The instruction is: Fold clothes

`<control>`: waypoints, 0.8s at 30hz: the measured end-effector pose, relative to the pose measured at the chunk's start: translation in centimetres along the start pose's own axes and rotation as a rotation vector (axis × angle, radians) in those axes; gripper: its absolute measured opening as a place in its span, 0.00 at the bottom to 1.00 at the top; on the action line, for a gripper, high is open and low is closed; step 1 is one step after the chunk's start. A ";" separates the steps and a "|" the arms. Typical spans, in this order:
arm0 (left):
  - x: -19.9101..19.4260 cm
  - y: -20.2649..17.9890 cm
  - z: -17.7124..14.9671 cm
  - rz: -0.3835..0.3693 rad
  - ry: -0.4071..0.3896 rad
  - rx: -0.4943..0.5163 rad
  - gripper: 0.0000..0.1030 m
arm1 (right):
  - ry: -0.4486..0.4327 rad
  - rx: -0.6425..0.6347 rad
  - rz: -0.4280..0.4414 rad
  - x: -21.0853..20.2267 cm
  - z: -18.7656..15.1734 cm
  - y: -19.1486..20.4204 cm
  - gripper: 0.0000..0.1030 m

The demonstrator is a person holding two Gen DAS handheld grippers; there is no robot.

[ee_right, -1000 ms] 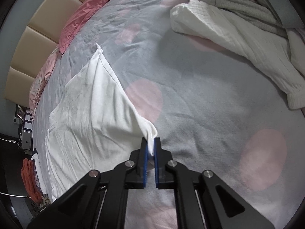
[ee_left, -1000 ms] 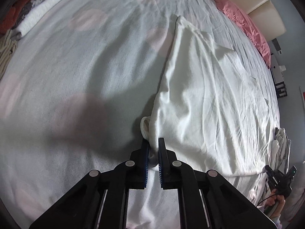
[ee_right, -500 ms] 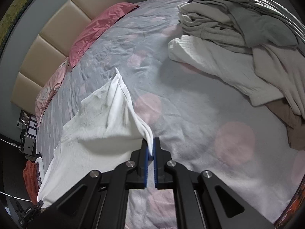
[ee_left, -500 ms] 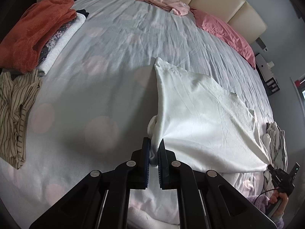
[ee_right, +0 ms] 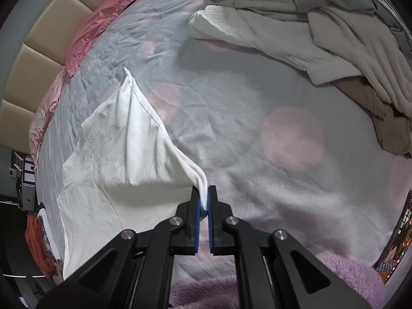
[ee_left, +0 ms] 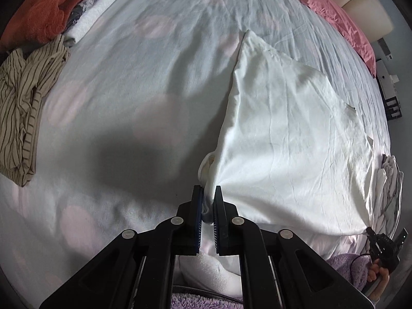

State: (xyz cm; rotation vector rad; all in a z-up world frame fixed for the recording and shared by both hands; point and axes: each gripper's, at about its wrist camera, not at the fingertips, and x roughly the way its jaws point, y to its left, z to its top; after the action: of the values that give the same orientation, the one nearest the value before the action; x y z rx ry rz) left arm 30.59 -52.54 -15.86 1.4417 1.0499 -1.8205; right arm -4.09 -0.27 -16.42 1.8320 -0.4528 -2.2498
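Observation:
A white garment (ee_left: 288, 139) lies spread on the bed, its near edge lifted off the cover. My left gripper (ee_left: 207, 195) is shut on one near corner of it, bunched between the blue pads. In the right wrist view the same white garment (ee_right: 123, 149) stretches away to the left, and my right gripper (ee_right: 204, 198) is shut on its other near corner. The right gripper also shows small at the lower right of the left wrist view, held in a hand (ee_left: 381, 275). The cloth hangs taut between the two grips; its far corner rests on the bed.
The bed cover (ee_left: 123, 118) is grey with pale pink dots. A striped garment (ee_left: 23, 103) and folded orange and white items (ee_left: 51, 10) lie left. A heap of grey and cream clothes (ee_right: 322, 25) sits at the right. Pink pillows (ee_right: 103, 20) line the headboard.
Both grippers have risen and drawn back with the garment's near corners. The near edge now hangs off the cover and the cloth has pulled tighter.

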 end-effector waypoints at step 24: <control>-3.6 -3.1 -0.5 -0.037 -0.268 0.047 0.41 | -0.250 0.027 0.148 -3.8 0.0 0.0 0.16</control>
State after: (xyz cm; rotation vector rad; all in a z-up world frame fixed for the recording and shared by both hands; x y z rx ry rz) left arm 29.20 -50.60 -11.72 1.1690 0.9083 -2.0103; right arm -3.33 1.06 -12.97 1.4802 -0.6409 -2.3874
